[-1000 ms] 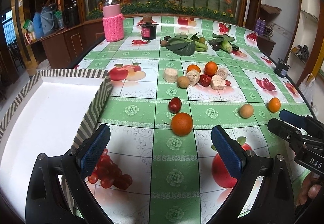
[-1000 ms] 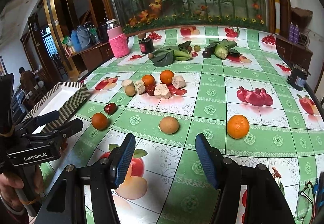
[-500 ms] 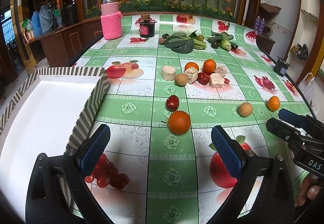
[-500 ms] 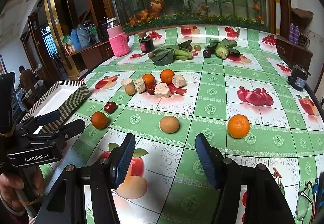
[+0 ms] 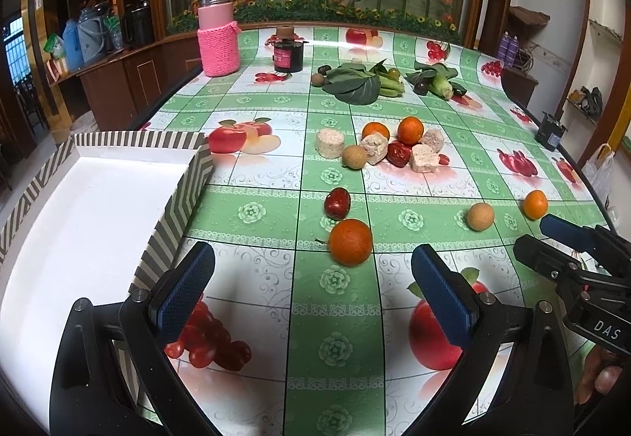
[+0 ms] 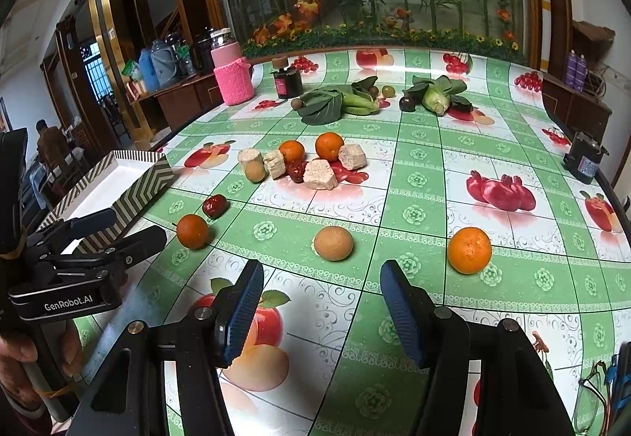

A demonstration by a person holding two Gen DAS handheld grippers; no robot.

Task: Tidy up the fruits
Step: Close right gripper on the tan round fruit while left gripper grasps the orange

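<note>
My left gripper (image 5: pixel 311 286) is open and empty above the tablecloth; an orange (image 5: pixel 350 241) and a red fruit (image 5: pixel 337 203) lie just ahead of it. A white striped-wall box (image 5: pixel 185 195) stands to its left. My right gripper (image 6: pixel 321 311) is open and empty, with a brown round fruit (image 6: pixel 333 243) just ahead and an orange (image 6: pixel 469 250) to the right. A pile of oranges (image 6: pixel 329 146), red fruits and pale blocks (image 6: pixel 320 174) lies mid-table. The left gripper also shows in the right wrist view (image 6: pixel 118 229).
Leafy greens (image 5: pixel 357 83) and bok choy (image 5: pixel 437 85) lie farther back. A pink-sleeved jar (image 5: pixel 218 37) and a dark jar (image 5: pixel 288 55) stand at the far left. A black device (image 6: pixel 585 159) sits at the right edge. Glasses (image 6: pixel 591 400) lie near right.
The left gripper has drawn slightly back and up, so the fruits sit a little farther ahead. The right gripper has barely moved. Both stay open.
</note>
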